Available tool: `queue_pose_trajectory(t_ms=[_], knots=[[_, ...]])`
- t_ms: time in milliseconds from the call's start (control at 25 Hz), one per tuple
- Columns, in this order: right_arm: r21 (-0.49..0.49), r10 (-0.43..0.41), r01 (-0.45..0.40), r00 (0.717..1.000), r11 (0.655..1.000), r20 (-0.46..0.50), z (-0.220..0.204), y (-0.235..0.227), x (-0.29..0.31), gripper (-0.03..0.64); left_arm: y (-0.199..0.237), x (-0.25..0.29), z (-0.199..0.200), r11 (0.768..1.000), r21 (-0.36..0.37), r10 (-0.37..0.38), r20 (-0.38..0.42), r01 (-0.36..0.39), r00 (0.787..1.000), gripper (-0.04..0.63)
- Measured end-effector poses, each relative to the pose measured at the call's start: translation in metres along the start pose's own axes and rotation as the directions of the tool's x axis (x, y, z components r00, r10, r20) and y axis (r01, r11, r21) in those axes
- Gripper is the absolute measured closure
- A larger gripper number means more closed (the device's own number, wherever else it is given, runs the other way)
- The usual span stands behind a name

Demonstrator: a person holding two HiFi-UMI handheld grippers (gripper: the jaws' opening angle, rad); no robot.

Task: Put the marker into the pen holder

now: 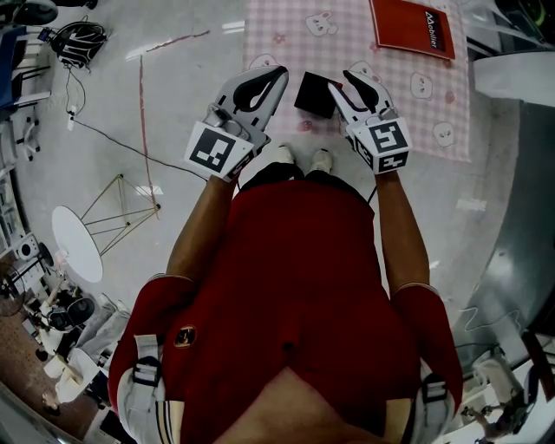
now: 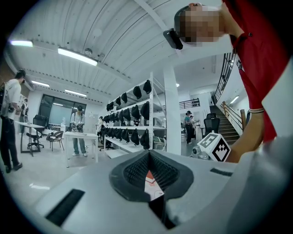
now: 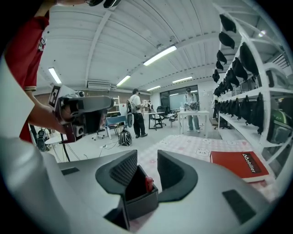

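A black square pen holder [image 1: 316, 94] stands on the pink checked cloth [image 1: 434, 95] at the near edge. In the right gripper view the pen holder [image 3: 139, 201] sits just below and between the jaws, and the red tip of a marker [image 3: 149, 183] sticks up inside it. My right gripper [image 3: 147, 160] is open, its pads clear of the marker; in the head view this gripper [image 1: 342, 87] hovers at the holder's right side. My left gripper [image 1: 279, 74] hangs left of the holder, off the cloth. Its jaws are closed to a thin slit with nothing held [image 2: 149, 157].
A red book [image 1: 414, 26] lies at the far right of the cloth. A cable runs over the floor on the left, near a white round table [image 1: 76, 243]. White shelves [image 2: 137, 114] with dark gear and several people at tables stand far off.
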State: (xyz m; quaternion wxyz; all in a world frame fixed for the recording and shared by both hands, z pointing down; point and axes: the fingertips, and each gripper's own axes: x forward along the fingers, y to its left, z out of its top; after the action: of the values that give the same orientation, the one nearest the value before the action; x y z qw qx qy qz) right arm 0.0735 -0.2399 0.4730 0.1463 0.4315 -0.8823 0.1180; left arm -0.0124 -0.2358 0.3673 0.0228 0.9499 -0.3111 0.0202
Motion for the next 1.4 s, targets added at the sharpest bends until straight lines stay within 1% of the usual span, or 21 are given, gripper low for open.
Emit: queue_pose_trajectory(t_ms=[240,440,600,680,840,1080,1280,1400], knots=[[0.026,-0.006,0.003,0.993,1.000,0.118,0.039,0.007,-0.017,0.526,-0.004,-0.002,0.005,1.000,0.007,-0.008,0.014,0.008,1.000,0.589],[0.039,-0.009,0.000,0.976,0.999,0.216,0.068,0.016,-0.033,0.573,-0.007,-0.005,0.003,1.000,-0.001,-0.012,0.008,0.012,1.000,0.589],[0.066,-0.013,-0.005,0.962,0.998,0.273,0.085,0.022,-0.045,0.595,-0.010,-0.007,-0.001,1.000,0.004,-0.021,-0.010,0.021,1.000,0.589],[0.072,-0.013,-0.009,0.955,0.997,0.296,0.091,0.026,-0.050,0.602,-0.012,-0.008,0.001,1.000,0.002,-0.021,-0.002,0.021,1.000,0.589],[0.071,-0.007,-0.017,0.948,0.997,0.317,0.098,0.037,-0.058,0.614,-0.017,-0.010,0.011,1.000,0.012,-0.024,0.038,0.024,0.999,0.589],[0.059,0.003,-0.024,0.943,0.998,0.332,0.103,0.051,-0.066,0.617,-0.022,-0.016,0.020,0.999,0.020,-0.030,0.066,0.029,0.997,0.589],[0.049,-0.003,-0.015,0.938,0.999,0.346,0.105,0.057,-0.075,0.617,-0.027,-0.020,0.022,0.999,0.022,-0.033,0.074,0.031,0.997,0.589],[0.044,-0.006,-0.010,0.935,0.999,0.354,0.105,0.060,-0.079,0.617,-0.029,-0.024,0.019,0.999,0.023,-0.036,0.059,0.034,0.998,0.589]])
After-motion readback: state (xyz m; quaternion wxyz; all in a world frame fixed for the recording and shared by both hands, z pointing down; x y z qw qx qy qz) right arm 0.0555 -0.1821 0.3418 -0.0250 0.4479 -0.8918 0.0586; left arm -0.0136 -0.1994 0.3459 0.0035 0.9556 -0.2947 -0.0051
